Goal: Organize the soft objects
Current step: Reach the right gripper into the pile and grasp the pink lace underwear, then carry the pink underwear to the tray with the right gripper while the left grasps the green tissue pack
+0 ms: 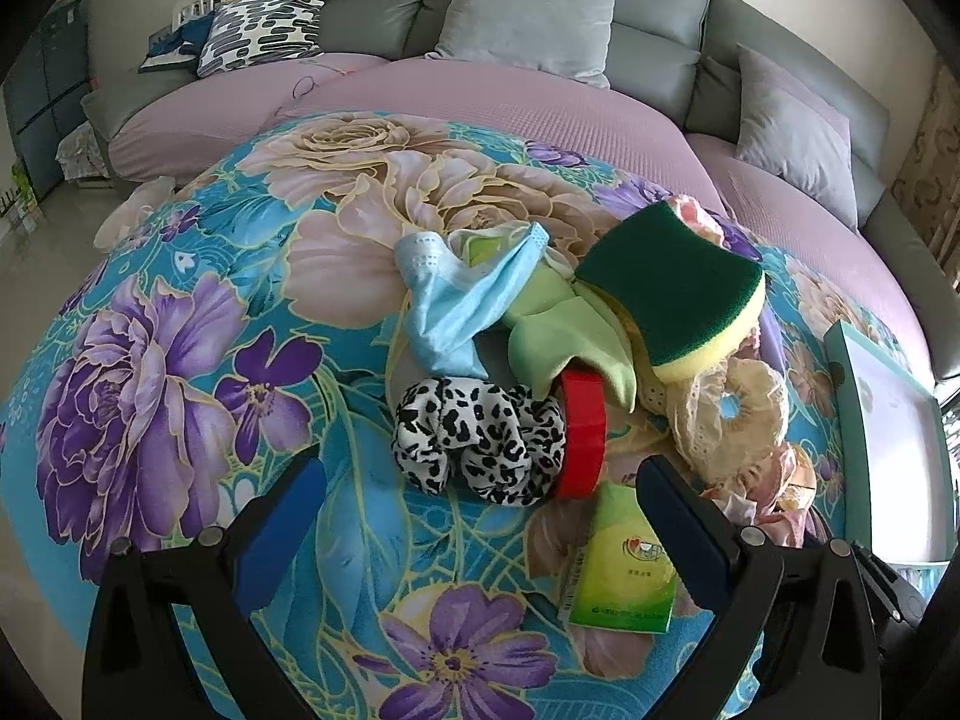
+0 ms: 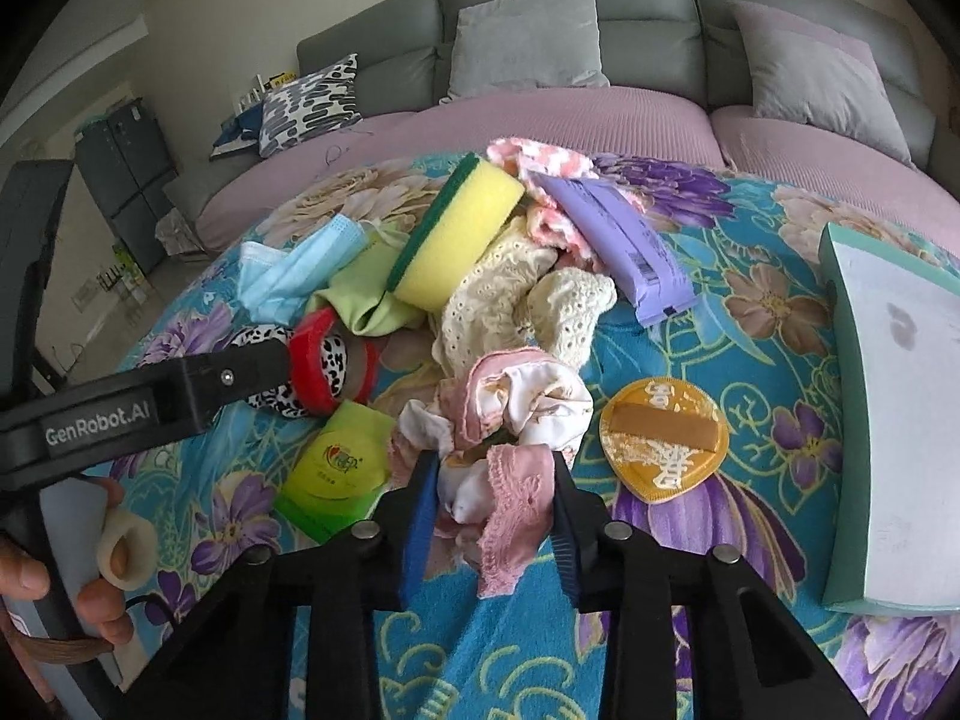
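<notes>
**Gripping pink lace cloth**

The right gripper [image 2: 495, 516] is clamped on the pink lace cloth [image 2: 516, 420], at the pile's 6 o'clock edge on the floral blanket [image 2: 750, 312]. The left gripper [image 1: 480, 516] hangs released, nothing between its fingers, near the leopard scrunchie [image 1: 480, 444].

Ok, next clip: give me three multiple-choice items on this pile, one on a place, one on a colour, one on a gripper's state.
1. Where does the sponge lie?
A. on top of the pile
B. inside the tray
C. on the sofa

2. What colour is the sponge's scouring side?
A. red
B. dark green
C. purple

3. What is the right gripper doing?
A. open over bare cloth
B. closed on the pink-and-white fabric
C. holding the orange pad

Key: 1 A, it rests tilted on the green cloth and lace; 2 B, green layer over yellow foam; 3 B, the fabric is bunched between both pads.
</notes>
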